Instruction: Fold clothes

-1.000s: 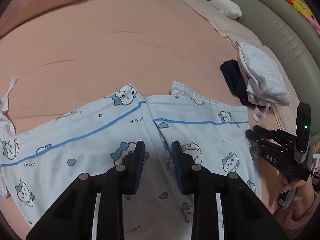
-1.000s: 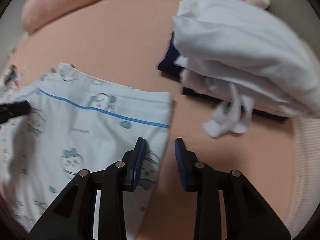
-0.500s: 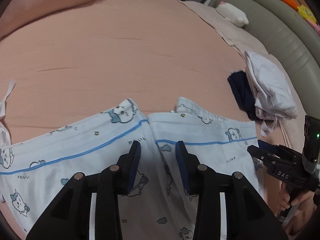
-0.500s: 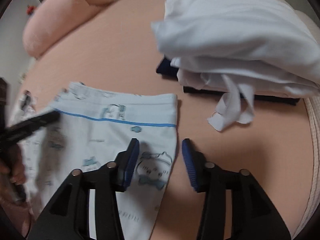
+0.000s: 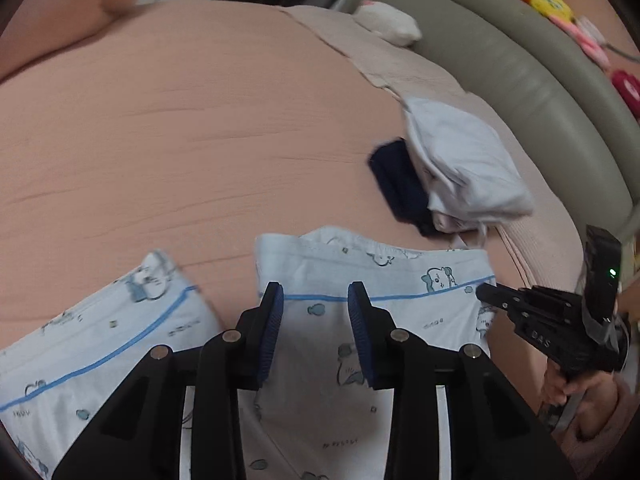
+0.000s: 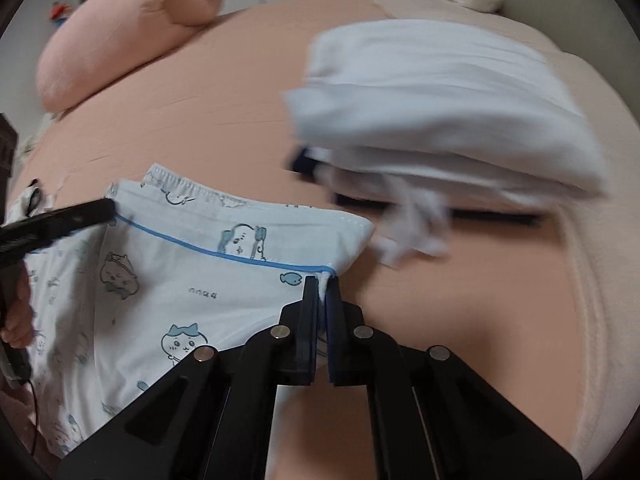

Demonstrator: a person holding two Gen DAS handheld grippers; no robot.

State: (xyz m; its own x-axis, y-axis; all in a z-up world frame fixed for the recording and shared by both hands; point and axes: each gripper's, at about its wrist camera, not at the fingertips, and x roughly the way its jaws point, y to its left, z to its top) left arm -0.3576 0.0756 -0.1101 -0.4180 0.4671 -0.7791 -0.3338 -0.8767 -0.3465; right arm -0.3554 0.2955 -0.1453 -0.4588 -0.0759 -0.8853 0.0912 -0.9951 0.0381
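- Bed (image 5: 168,120): wide pink sheet, bare and flat beyond the shorts; plenty of room that way for carrying a fold over. Grey headboard (image 5: 520,80) curving along the far right edge, so less room on that side.
- Pillow (image 6: 132,32): pink, at the far left corner, well apart from the work.
- Stack (image 6: 440,112): folded white clothes over something dark, just beside the right hem of the shorts, a loose white strap trailing toward it. Risk: a fold swung outward could snag the strap or topple the stack; a path inward looks safer.
- Shorts (image 5: 328,344): pale blue, cartoon print, blue stripe, spread on the near part of the bed, one leg splayed left, the other lying toward the stack. Waistband elastic showing at the far edge.
- Right gripper (image 6: 322,292): clenched on the right hem corner of the shorts, only a thin pinch of cloth between the pads. Risk: such a shallow bite may slip once the cloth is pulled taut.
- Left gripper (image 5: 316,332): jaws apart and closing slightly, over the cloth near the stripe; pads pressing nothing, as far as can be seen. Risk: a lift by the right side alone would drag and skew the leg, wrinkling the layer beneath.
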